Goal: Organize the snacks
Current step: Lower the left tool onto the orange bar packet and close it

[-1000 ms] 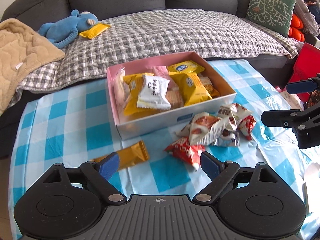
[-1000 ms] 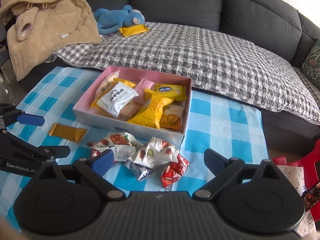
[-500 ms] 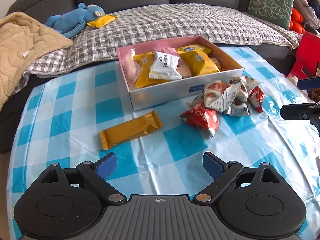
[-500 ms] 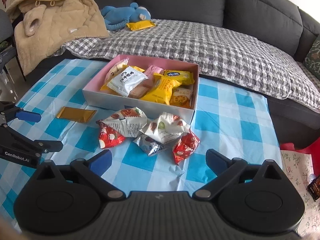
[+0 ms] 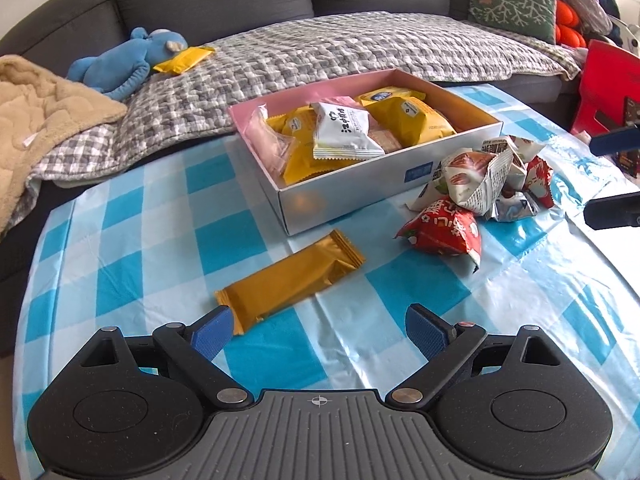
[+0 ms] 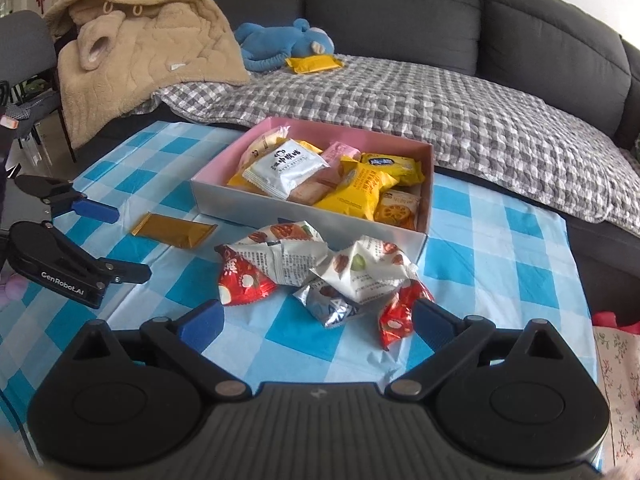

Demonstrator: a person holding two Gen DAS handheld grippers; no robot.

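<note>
A pink-lined box (image 5: 344, 196) (image 6: 224, 204) on the blue checked table holds several snack packs. A gold wrapped bar (image 5: 292, 280) (image 6: 174, 231) lies in front of the box. A pile of red and white nut packs (image 5: 476, 188) (image 6: 316, 268) lies beside the box. My left gripper (image 5: 318, 330) is open, its left fingertip at the bar's near end; it also shows in the right wrist view (image 6: 116, 240). My right gripper (image 6: 316, 322) is open just in front of the pile; it shows at the right edge of the left wrist view (image 5: 612, 176).
A grey sofa with a checked blanket (image 6: 400, 96) runs behind the table. On it lie a blue plush toy (image 5: 120, 66), a yellow snack pack (image 5: 184, 60) and a beige coat (image 6: 132, 52). A red object (image 5: 608, 84) stands at the right.
Both grippers have moved forward and lower toward the table. The left one now reaches the gold bar's near end, and the right one has closed in on the pile.
</note>
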